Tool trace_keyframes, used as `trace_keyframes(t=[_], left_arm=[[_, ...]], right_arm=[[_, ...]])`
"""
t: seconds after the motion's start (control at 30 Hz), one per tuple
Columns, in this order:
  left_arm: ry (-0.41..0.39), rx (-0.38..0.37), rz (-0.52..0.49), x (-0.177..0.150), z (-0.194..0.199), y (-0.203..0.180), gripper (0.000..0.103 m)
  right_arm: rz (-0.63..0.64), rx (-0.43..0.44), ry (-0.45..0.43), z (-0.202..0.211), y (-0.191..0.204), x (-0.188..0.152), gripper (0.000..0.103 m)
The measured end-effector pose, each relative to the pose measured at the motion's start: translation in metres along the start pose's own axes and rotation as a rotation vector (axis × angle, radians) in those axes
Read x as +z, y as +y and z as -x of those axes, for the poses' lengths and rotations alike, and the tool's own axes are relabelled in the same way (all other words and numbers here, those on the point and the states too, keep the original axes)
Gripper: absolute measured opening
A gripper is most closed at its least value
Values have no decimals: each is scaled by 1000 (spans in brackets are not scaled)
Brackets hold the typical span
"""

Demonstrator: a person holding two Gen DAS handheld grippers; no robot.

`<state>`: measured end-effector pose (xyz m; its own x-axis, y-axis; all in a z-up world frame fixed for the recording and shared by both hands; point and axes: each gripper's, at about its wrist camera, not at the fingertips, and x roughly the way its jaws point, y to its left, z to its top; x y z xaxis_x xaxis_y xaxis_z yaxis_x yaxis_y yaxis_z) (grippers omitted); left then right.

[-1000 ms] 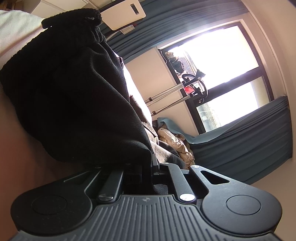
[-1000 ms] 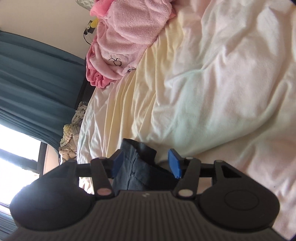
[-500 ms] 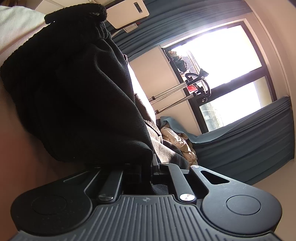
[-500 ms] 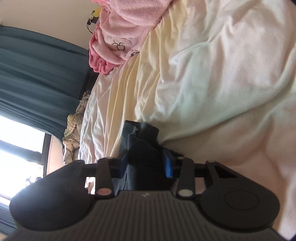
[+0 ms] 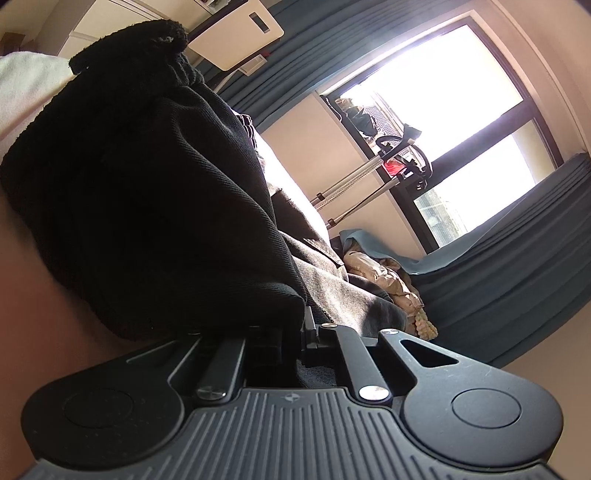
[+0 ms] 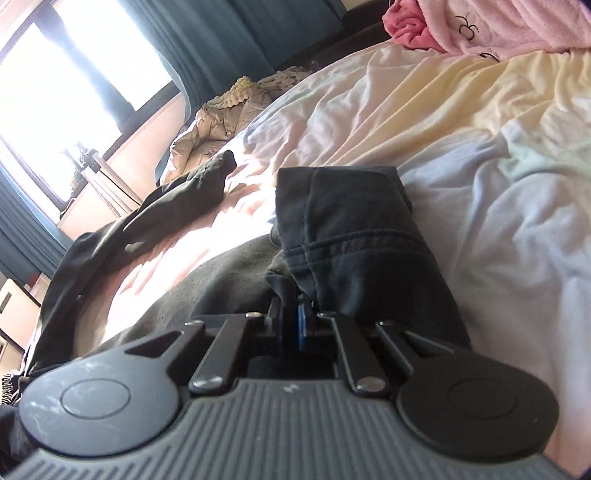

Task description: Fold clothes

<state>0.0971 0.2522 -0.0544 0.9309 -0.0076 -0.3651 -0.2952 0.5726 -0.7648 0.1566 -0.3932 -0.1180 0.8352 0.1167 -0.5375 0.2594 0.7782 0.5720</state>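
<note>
Since the earlier frames, we note that the right gripper (image 6: 291, 314) has closed fully on the dark garment (image 6: 351, 229) and its view has swung from the bedding toward the window; the left view has barely shifted. We see the garment's stitched hem bunched up directly ahead of the right jaws, which stand nearly together with the blue pads pinching a fold of the cloth. We see more of the same dark fabric trailing leftward across the pale bed sheet (image 6: 461, 147), with one end lying in a sunlit patch. We record the left gripper (image 5: 291, 332) as clenched on the black cloth (image 5: 147, 206), whose thick ribbed mass rises over the jaws and hides the fingertips; greyer fabric drapes beside it toward the right. We cannot tell from these views whether both grippers hold one piece of clothing or two. Outward from the garment, we note a pink fleece item (image 6: 498, 26) at the far edge of the bed, a beige quilted item (image 6: 221, 118) heaped near the window (image 5: 461, 122), blue curtains (image 5: 517, 258) on either side of the glass, and a metal-legged stand (image 5: 369, 177) in front of it.
</note>
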Motion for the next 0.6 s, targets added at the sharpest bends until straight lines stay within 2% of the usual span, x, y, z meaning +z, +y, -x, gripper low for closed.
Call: trace_keyframes(t=[0.13, 0.2, 0.23, 0.33, 0.4, 0.47, 0.53, 0.6], left_arm=[[1, 2, 5, 0, -1, 0, 9], [1, 3, 6, 0, -2, 0, 9], [1, 3, 6, 0, -2, 0, 9], [6, 0, 10, 1, -2, 0, 9], [12, -4, 14, 2, -2, 0, 9], [17, -10, 23, 3, -3, 1, 9], [21, -13, 30, 4, -4, 2, 9], [23, -14, 36, 4, -5, 2, 9]], right_arm=[[-34, 112, 5, 20, -6, 17, 9], [-51, 168, 8, 31, -10, 26, 13], [-59, 196, 9, 36, -11, 30, 18], [-85, 280, 13, 51, -16, 43, 45], [-102, 336, 16, 61, -19, 52, 53], [-129, 376, -67, 80, -40, 68, 62], [-162, 399, -170, 98, -66, 84, 63], [-219, 354, -223, 101, -100, 92, 63]])
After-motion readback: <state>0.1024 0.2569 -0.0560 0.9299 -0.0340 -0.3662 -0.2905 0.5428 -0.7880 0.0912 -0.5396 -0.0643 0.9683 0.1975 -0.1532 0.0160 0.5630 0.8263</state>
